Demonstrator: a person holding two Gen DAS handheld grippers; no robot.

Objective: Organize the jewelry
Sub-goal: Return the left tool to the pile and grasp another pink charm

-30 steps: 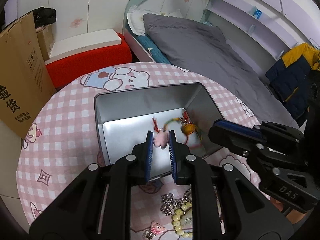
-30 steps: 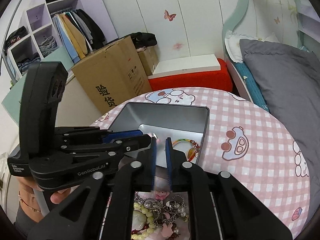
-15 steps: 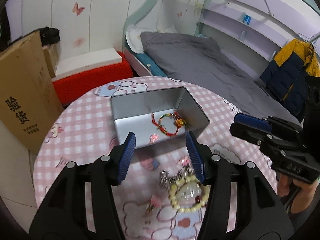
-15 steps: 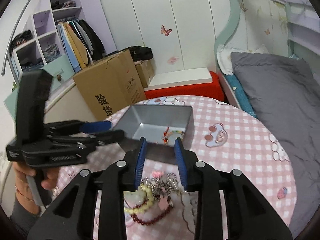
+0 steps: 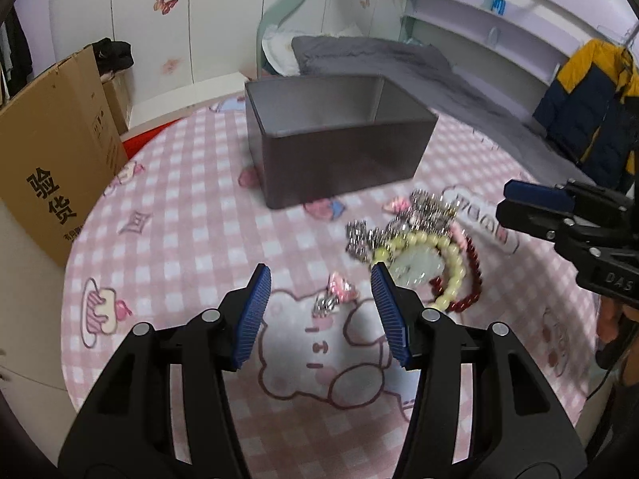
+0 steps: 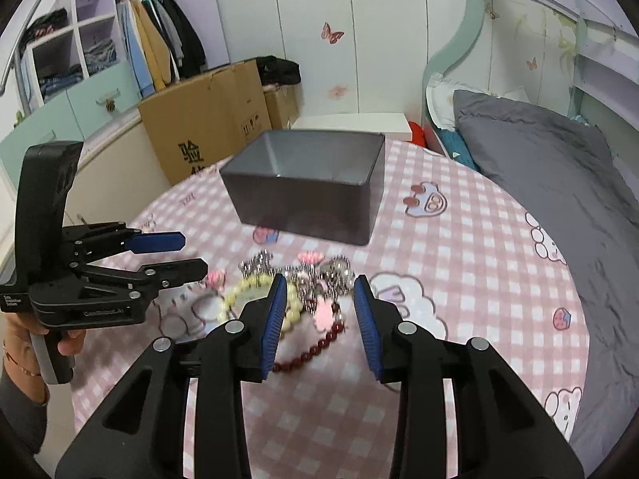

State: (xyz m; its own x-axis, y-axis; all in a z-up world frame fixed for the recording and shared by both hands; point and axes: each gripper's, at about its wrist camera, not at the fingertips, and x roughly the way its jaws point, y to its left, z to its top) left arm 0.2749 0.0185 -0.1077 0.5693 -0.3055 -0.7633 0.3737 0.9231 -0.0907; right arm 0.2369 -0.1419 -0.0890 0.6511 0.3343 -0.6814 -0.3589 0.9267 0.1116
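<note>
A grey metal box (image 5: 339, 151) (image 6: 307, 183) stands on the pink checked round table (image 5: 167, 239) (image 6: 459, 247). A heap of jewelry (image 5: 419, 247) (image 6: 303, 291) lies in front of it: silver chains, a pale green bead bracelet (image 5: 451, 267) (image 6: 235, 299) and a dark red bead bracelet (image 6: 315, 349). A small pink charm (image 5: 337, 291) lies apart, between my left fingers. My left gripper (image 5: 321, 311) (image 6: 167, 255) is open and empty, low over the table. My right gripper (image 6: 319, 315) (image 5: 531, 207) is open and empty over the heap.
A cardboard box (image 5: 44, 159) (image 6: 207, 119) stands beyond the table's left edge. A bed with grey bedding (image 6: 539, 167) lies along the right. A red and white block (image 6: 359, 123) sits behind the metal box. Wardrobe shelves (image 6: 80, 40) are at the far left.
My left gripper let go of the pink charm in the box and opened. Both grippers pulled back and came down over the jewelry heap; the right gripper opened wide.
</note>
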